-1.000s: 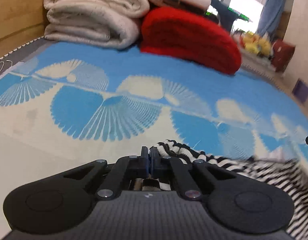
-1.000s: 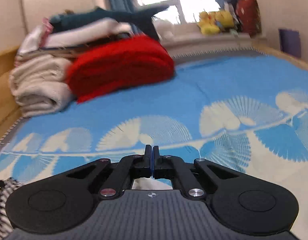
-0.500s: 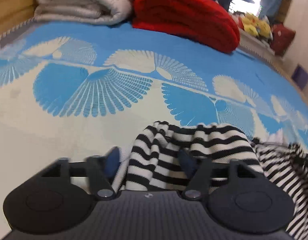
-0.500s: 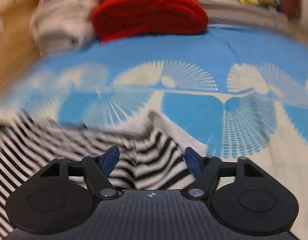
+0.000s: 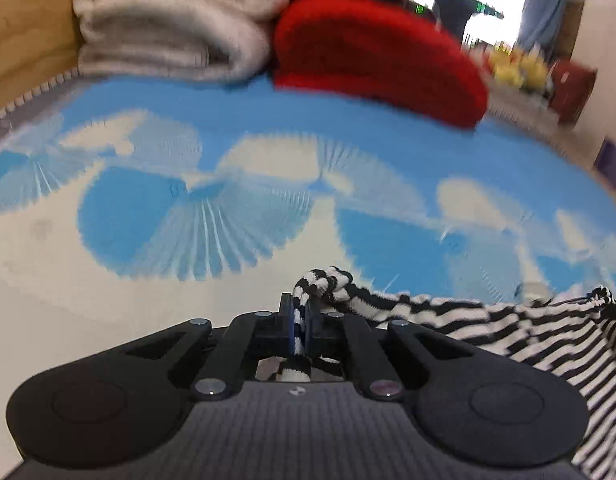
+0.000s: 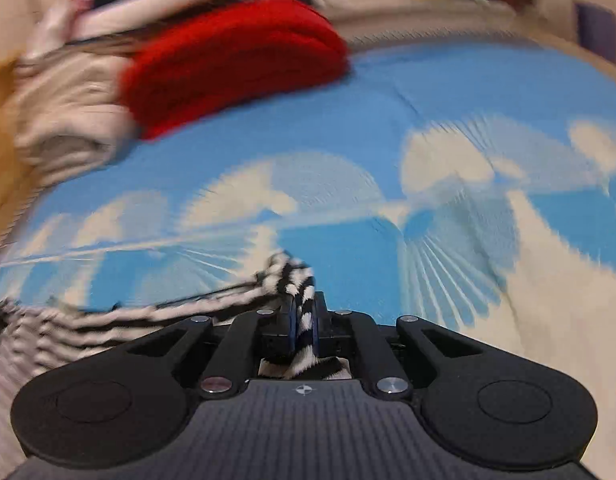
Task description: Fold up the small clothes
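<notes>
My left fingers (image 5: 299, 316) were pressed together on a bunched edge of the one striped garment (image 5: 507, 328), a black-and-white knit, and a small wad of it stuck up just past their tips while another bit showed in the gap behind them. My right fingers (image 6: 303, 318) were pinching another edge of that same striped garment (image 6: 108, 320), the cloth pushed up between the two pads and bulging above them. From the left gripper the fabric ran off to the right and hung down along the frame's lower right side; from the right gripper it ran off to the left, blurred by motion, and spread across the lower left. So the single garment was stretched between my two grippers, above the bed cover (image 5: 244, 216), a blue sheet printed with pale fan shapes; whether the sagging middle touched the cover I could not tell. Farther out, at the head of the bed, I counted two folded piles side by side and touching: one cream blanket (image 5: 176, 28) on the left and one red blanket (image 5: 379, 56) on the right. Something darker lay on top of them, too blurred to name. A yellow plush toy (image 5: 519, 68) sat beyond the red blanket, near the window.
</notes>
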Tool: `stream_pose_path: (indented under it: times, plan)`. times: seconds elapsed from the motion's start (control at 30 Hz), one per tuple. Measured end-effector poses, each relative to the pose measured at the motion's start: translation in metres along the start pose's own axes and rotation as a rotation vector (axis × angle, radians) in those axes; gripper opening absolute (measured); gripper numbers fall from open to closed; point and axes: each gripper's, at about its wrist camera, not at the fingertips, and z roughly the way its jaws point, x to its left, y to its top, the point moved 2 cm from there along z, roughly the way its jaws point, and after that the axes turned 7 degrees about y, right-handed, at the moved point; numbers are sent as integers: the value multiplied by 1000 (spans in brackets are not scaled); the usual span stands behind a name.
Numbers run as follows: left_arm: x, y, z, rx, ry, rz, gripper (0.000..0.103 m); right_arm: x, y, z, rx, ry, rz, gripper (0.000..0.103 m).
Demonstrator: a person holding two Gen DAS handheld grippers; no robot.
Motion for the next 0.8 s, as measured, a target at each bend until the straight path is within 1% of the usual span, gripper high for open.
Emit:
stream_pose_path:
  times: [0.07, 0.13, 0.23, 0.3, 0.37, 0.4, 0.43, 0.47, 0.5, 0.53, 0.57, 0.6, 0.63, 0.67, 0.7, 0.73, 0.8]
  plan:
    - [-1, -3, 15, 19, 14, -25, 4, 0, -9, 17, -4, -25, -10, 6]
    - [0, 1, 17, 17, 16, -56, 4, 7, -5, 14, -30, -38, -41, 5]
    - [4, 10, 5, -15, 6, -74, 4, 10, 10, -3, -87, 9, -26, 5]
    - [12, 12, 6, -7, -1, -93, 4, 8, 13, -9, -108, 40, -29, 5]
    - [15, 6, 17, 27, 13, -80, 5, 5, 9, -2, -95, 59, -23, 5]
    - [13, 5, 22, 37, 13, -63, 6, 4, 4, 6, -71, 59, -16, 6]
    - [11, 1, 26, 46, 17, -46, 15, 2, -1, 16, -37, 45, -3, 11]
    - [9, -2, 29, 40, 31, -33, 20, -3, -8, 25, -17, 13, 26, 19]
    - [6, -4, 29, 28, 51, -11, 33, -6, -12, 27, -44, -3, 42, 35]
    - [4, -4, 29, 24, 82, 9, 55, -7, -12, 26, -58, 1, 49, 41]
    - [5, -4, 29, 17, 116, 16, 65, -8, -9, 24, -47, -2, 65, 42]
    - [6, -3, 27, 3, 145, 21, 83, -11, -5, 20, -42, -1, 106, 48]
    - [9, -2, 24, -16, 165, 24, 91, -16, -2, 14, -48, 11, 156, 55]
    - [12, 1, 19, -31, 171, 22, 93, -25, 1, 6, -52, 30, 224, 59]
    - [16, 3, 14, -35, 165, 15, 94, -33, 3, 1, -45, 42, 280, 68]
    - [22, 6, 9, -36, 157, 1, 95, -42, 5, -4, -38, 62, 336, 70]
    - [30, 9, -6, -49, 140, -28, 95, -59, 4, -20, -23, 106, 447, 70]
